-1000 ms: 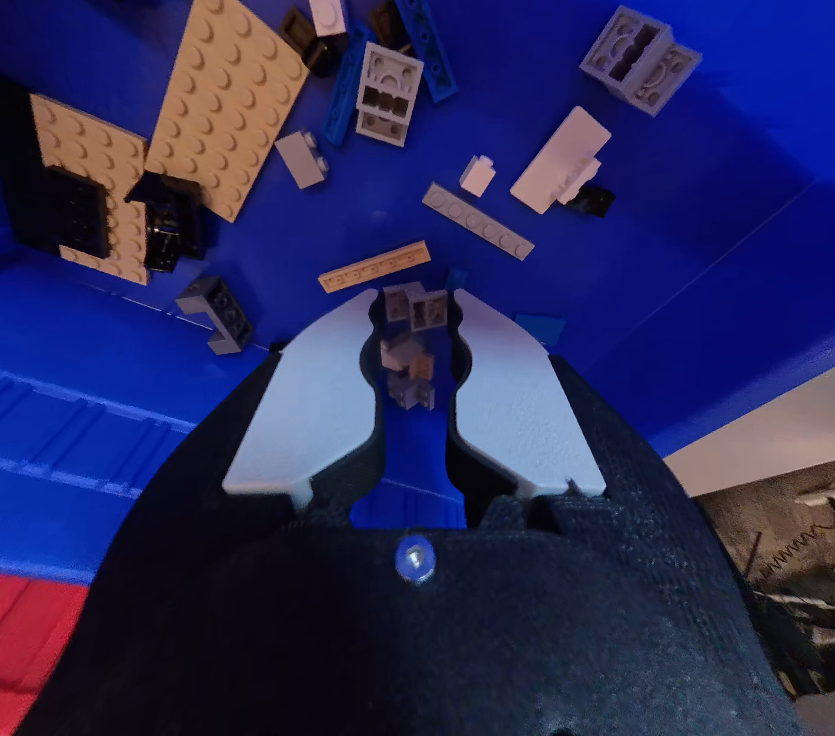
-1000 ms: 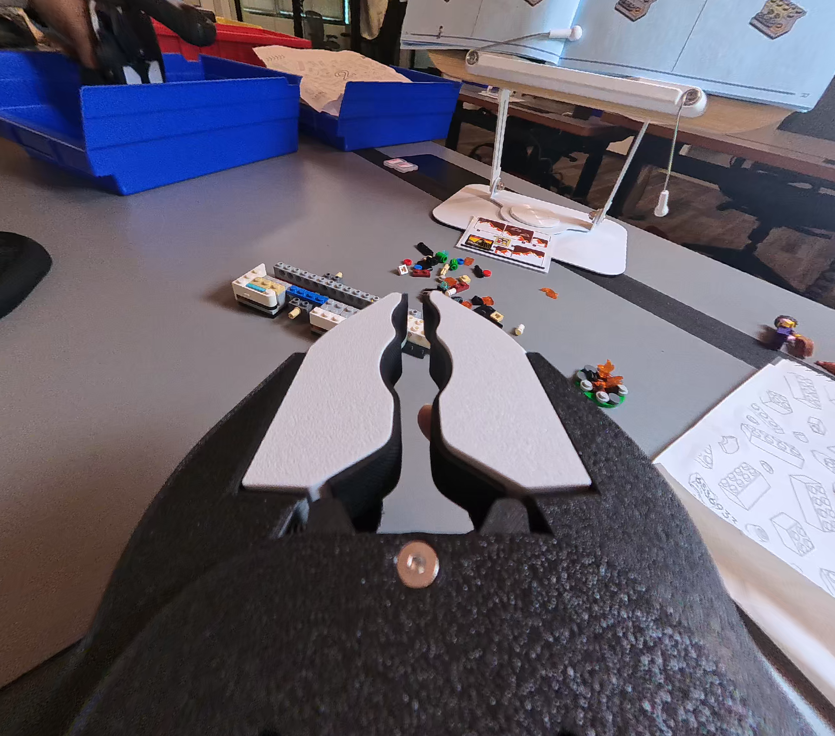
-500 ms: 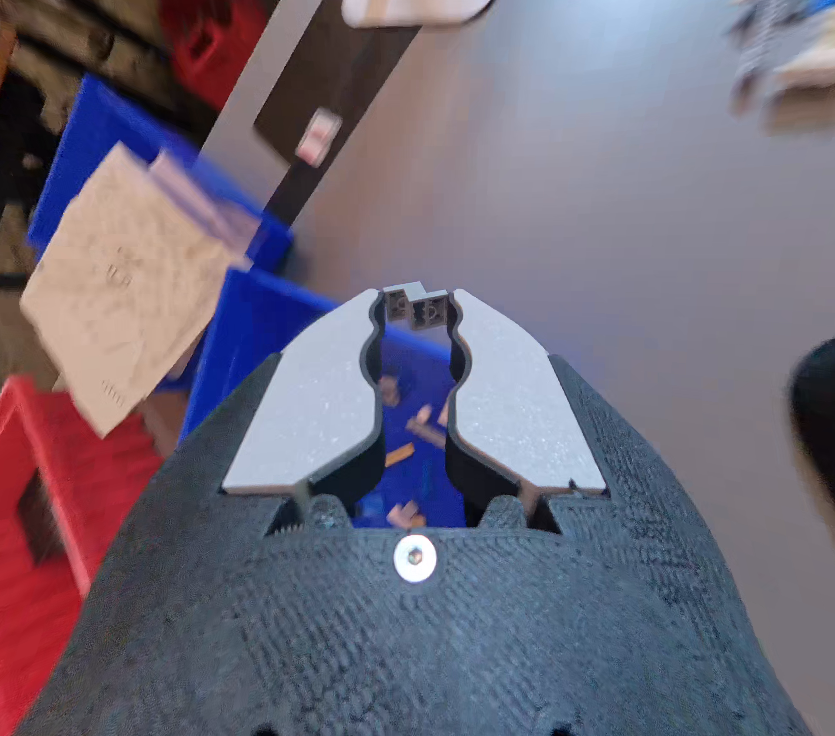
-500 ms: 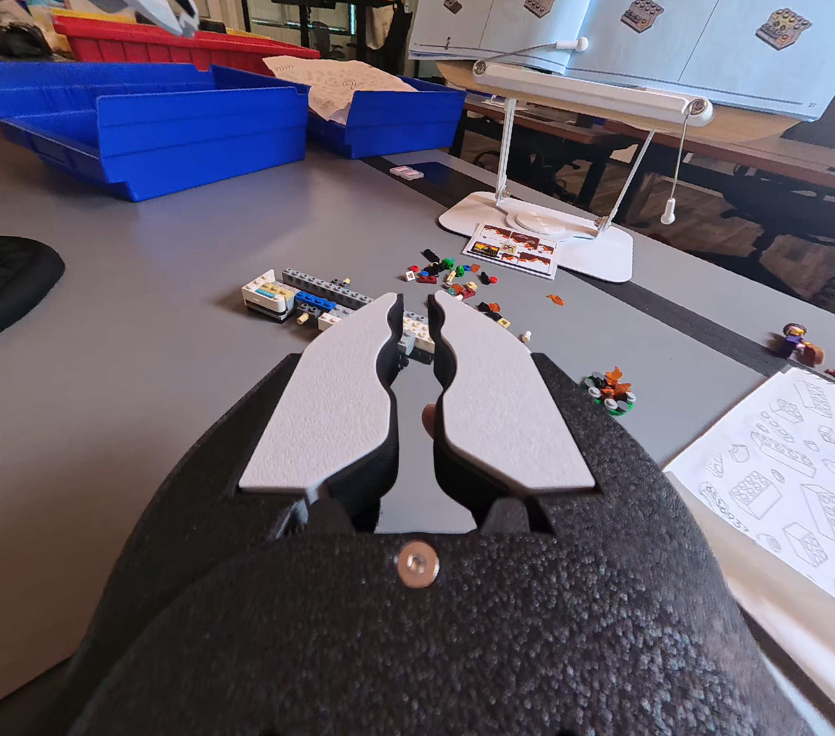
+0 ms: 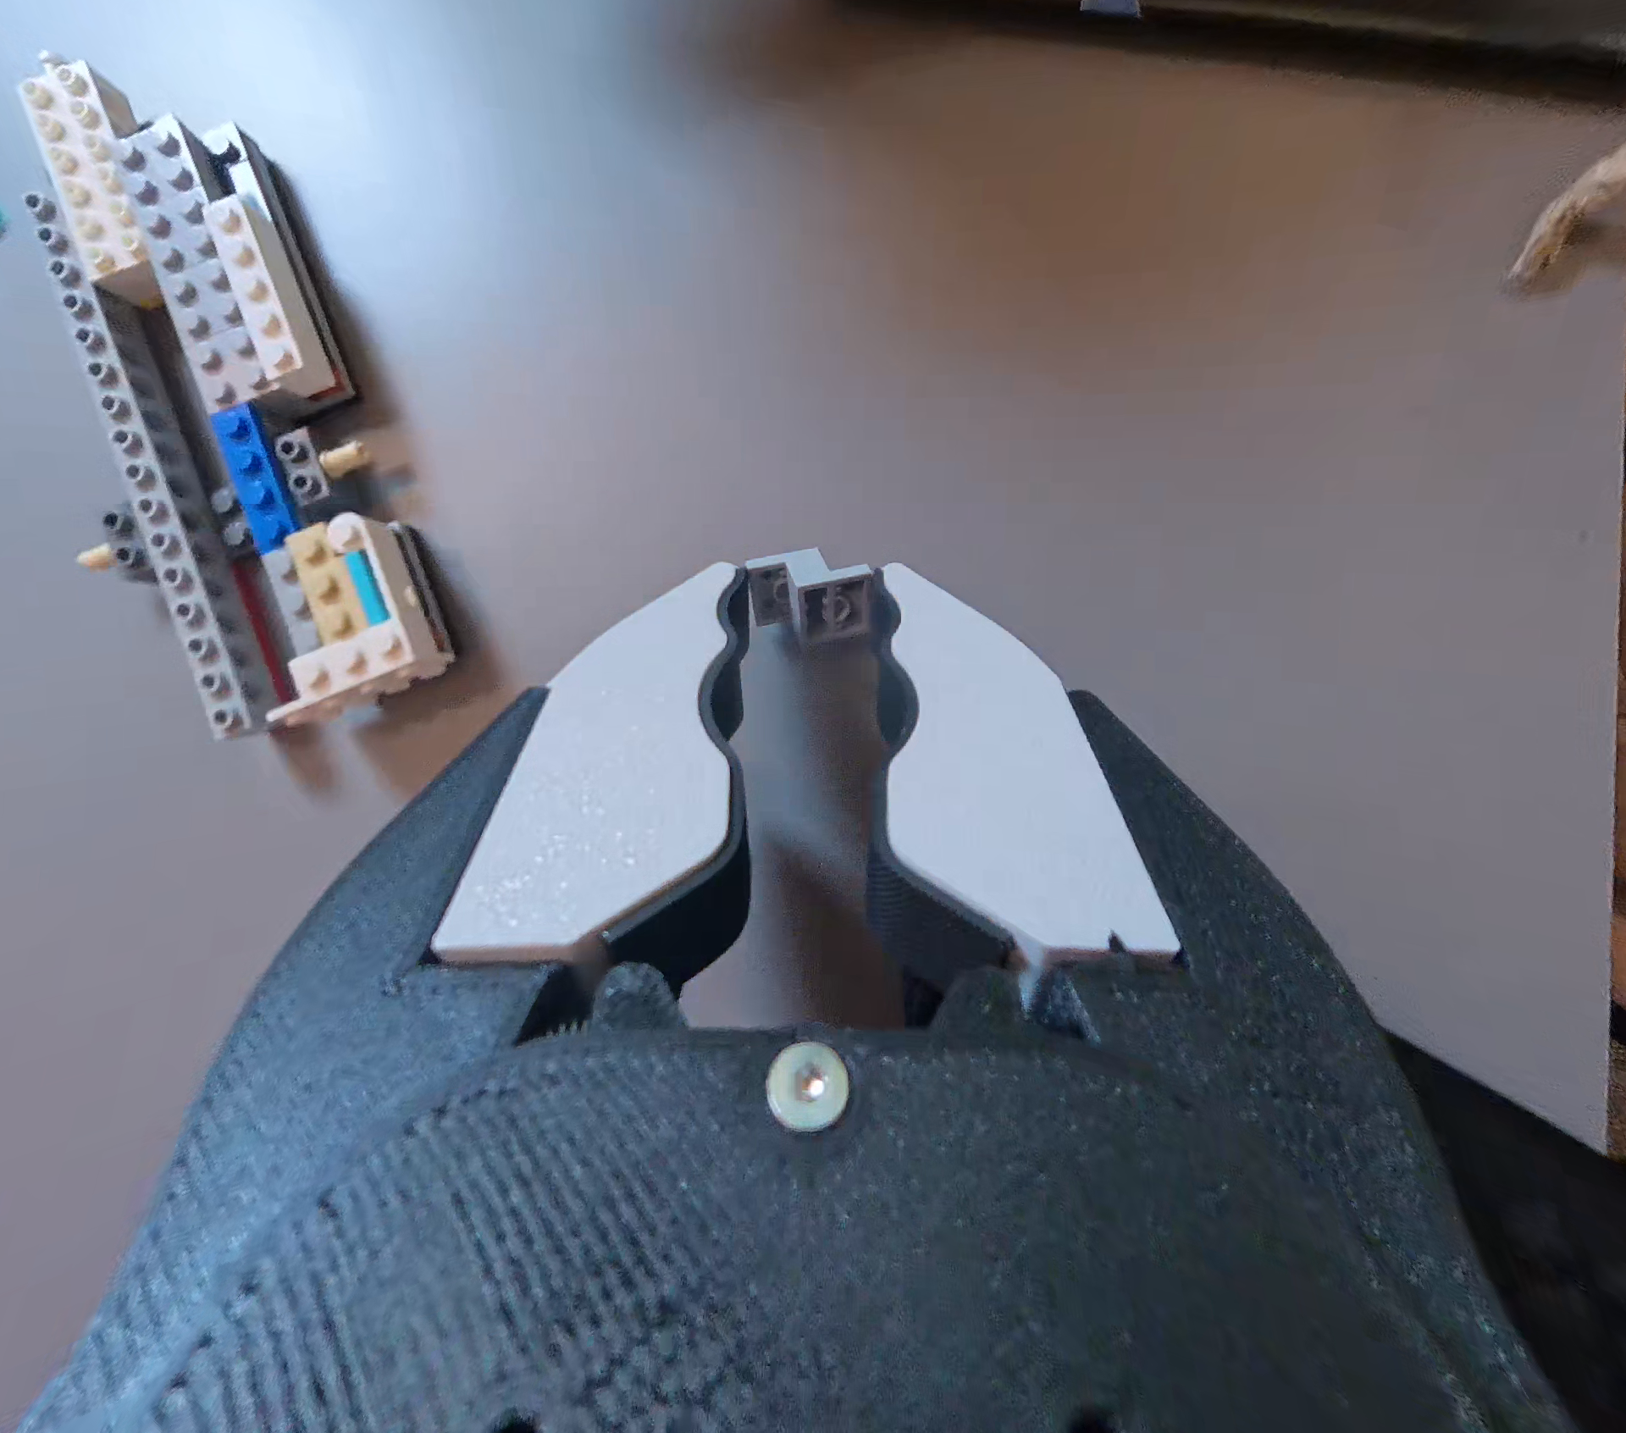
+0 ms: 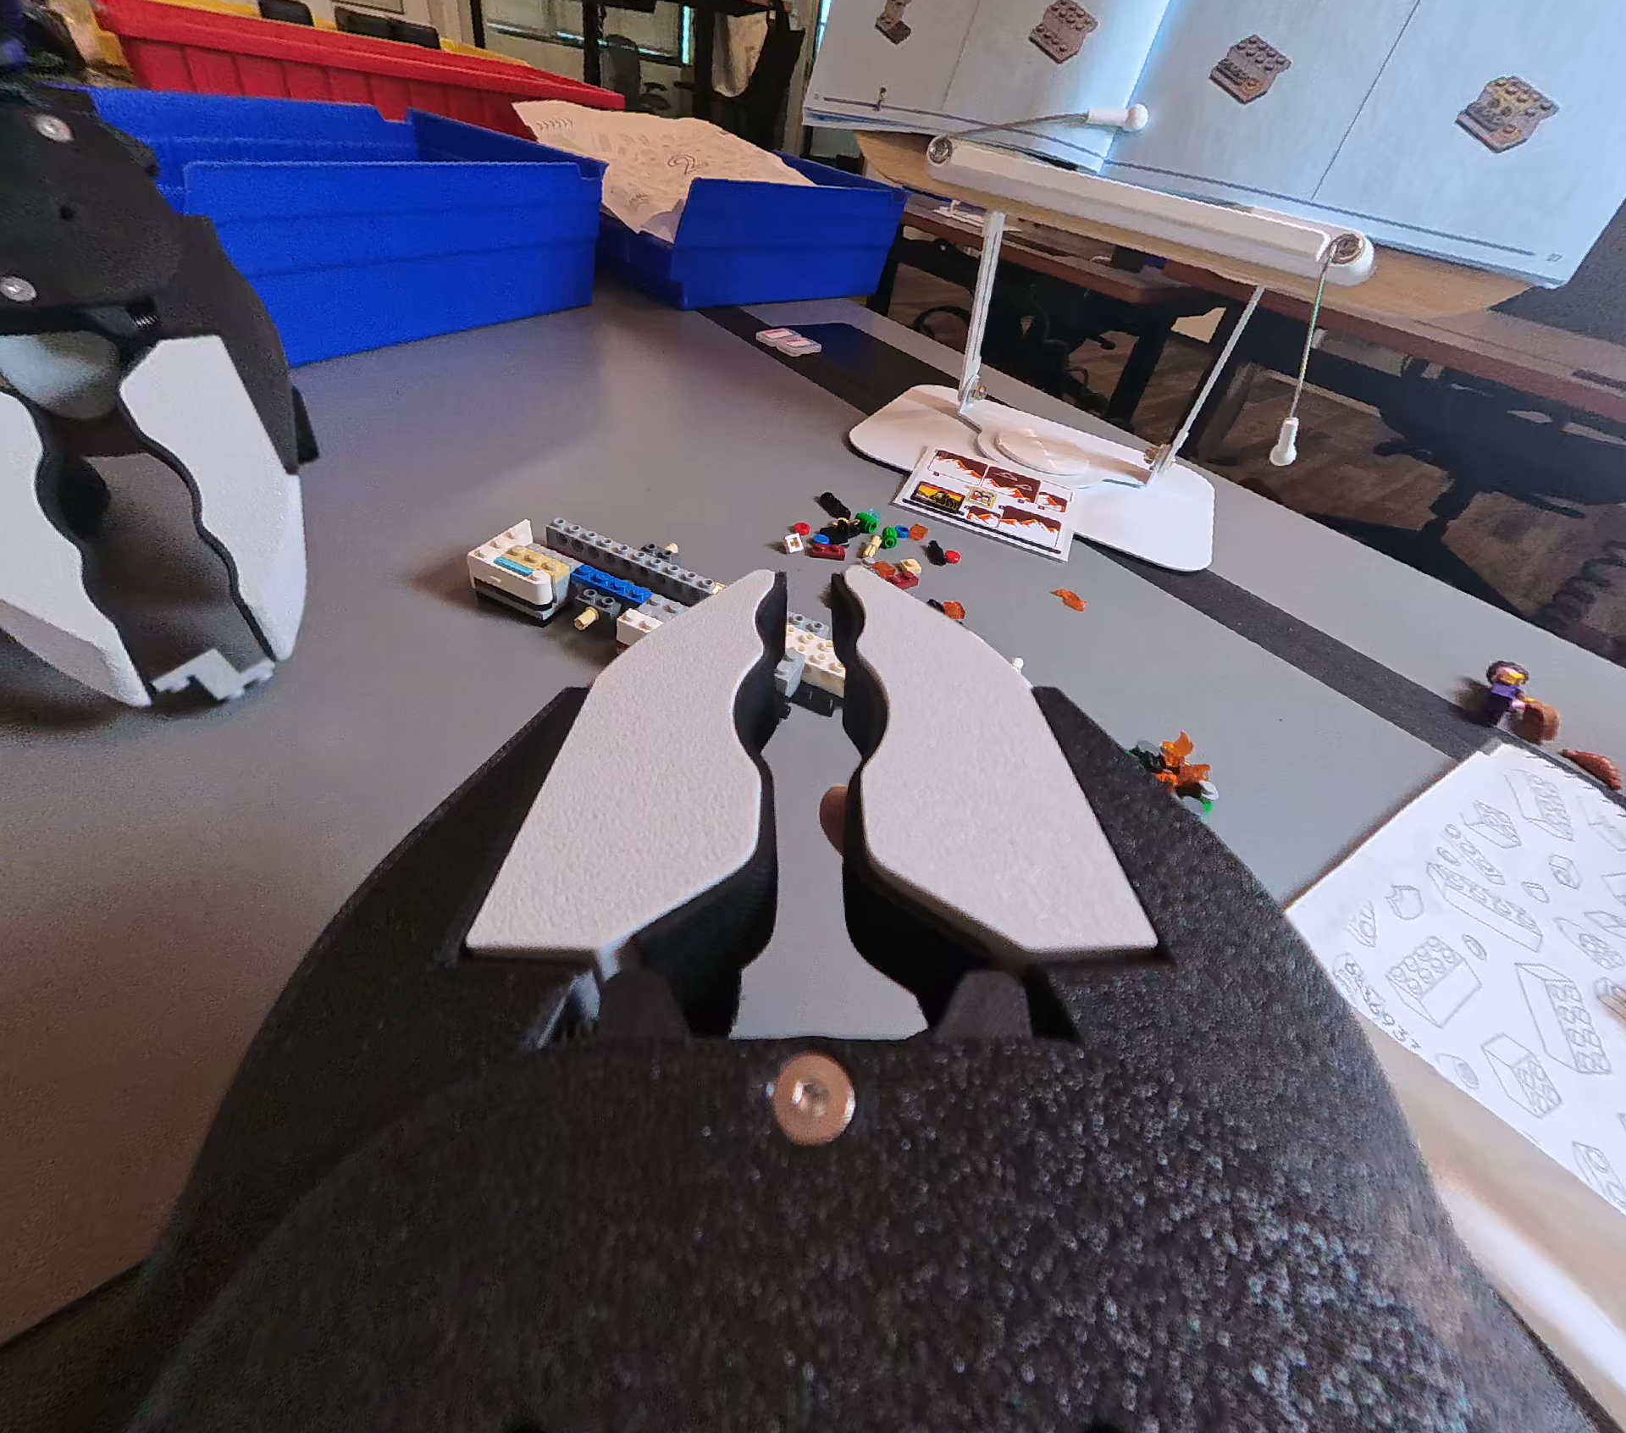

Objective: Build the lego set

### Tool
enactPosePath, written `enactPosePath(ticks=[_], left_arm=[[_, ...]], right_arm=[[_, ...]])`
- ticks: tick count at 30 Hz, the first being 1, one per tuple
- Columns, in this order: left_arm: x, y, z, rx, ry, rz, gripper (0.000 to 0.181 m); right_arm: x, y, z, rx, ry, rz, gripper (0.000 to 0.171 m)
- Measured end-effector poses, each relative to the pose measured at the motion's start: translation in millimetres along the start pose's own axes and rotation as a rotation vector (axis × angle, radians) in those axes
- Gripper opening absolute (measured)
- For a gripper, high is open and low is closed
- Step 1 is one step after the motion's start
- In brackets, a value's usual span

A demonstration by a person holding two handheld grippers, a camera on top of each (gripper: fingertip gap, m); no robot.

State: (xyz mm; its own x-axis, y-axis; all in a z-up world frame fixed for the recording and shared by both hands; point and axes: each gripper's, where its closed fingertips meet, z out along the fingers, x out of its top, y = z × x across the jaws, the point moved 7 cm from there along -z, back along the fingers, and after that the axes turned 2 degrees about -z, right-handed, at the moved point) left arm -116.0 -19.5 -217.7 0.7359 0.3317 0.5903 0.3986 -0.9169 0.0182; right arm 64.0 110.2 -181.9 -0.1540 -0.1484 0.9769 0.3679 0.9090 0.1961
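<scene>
Left gripper pinches grey stepped brick above bare table, right of long build. Right gripper fingers nearly together, holding nothing, near build's end.

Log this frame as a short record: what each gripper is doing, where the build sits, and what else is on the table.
left gripper: shut on a small grey stepped piece, above the grey table
right gripper: nearly closed, nothing seen between the fingertips
partial build: on the table, apart from both grippers
loose small pieces: scattered beyond the build
instruction booklet: open on a white stand
blue bins: far side of the table
</scene>
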Motion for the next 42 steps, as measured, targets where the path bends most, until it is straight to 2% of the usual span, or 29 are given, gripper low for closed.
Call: enactPosePath(ticks=[5,9,13,17,20,22,24,27,31,33,38,42], left_arm=[[10,-6,11,0.015,0.047,-0.027,0.037],[16,-16,-13,0.077,0.135,-0.070,0.043],[11,-41,-81,0.272,0.227,-0.115,0.042],[-11,-77,-192,0.608,0.264,-0.200,0.037],[-53,-101,-259,0.787,0.176,-0.319,0.035],[-93,-112,-280,0.788,0.042,-0.409,0.032],[-138,-118,-283,0.731,-0.121,-0.513,0.030],[-199,-118,-266,0.605,-0.380,-0.605,0.026],[-242,-125,-251,0.546,-0.531,-0.652,0.023],[-250,-134,-252,0.546,-0.558,-0.650,0.025],[-232,-133,-224,0.254,-0.391,-0.618,0.030],[-216,-126,-196,0.133,-0.321,-0.499,0.038]], right_arm=[[0,-3,0,0.015,-0.001,-0.030,0.009],[1,-5,0,0.025,0.001,-0.052,0.009],[3,-6,-1,0.023,0.007,-0.069,0.009],[5,-6,-3,0.026,0.023,-0.055,0.009],[7,-5,-3,0.025,0.047,0.004,0.010],[8,0,-4,0.017,0.064,0.065,0.011],[8,7,-6,-0.004,0.082,0.119,0.012],[5,17,-8,-0.032,0.079,0.139,0.013],[1,17,-7,-0.060,0.040,0.055,0.013],[-1,15,-4,-0.062,0.027,0.031,0.013],[2,22,-6,-0.103,0.041,-0.019,0.013],[0,40,-14,-0.180,0.041,0.014,0.013]])
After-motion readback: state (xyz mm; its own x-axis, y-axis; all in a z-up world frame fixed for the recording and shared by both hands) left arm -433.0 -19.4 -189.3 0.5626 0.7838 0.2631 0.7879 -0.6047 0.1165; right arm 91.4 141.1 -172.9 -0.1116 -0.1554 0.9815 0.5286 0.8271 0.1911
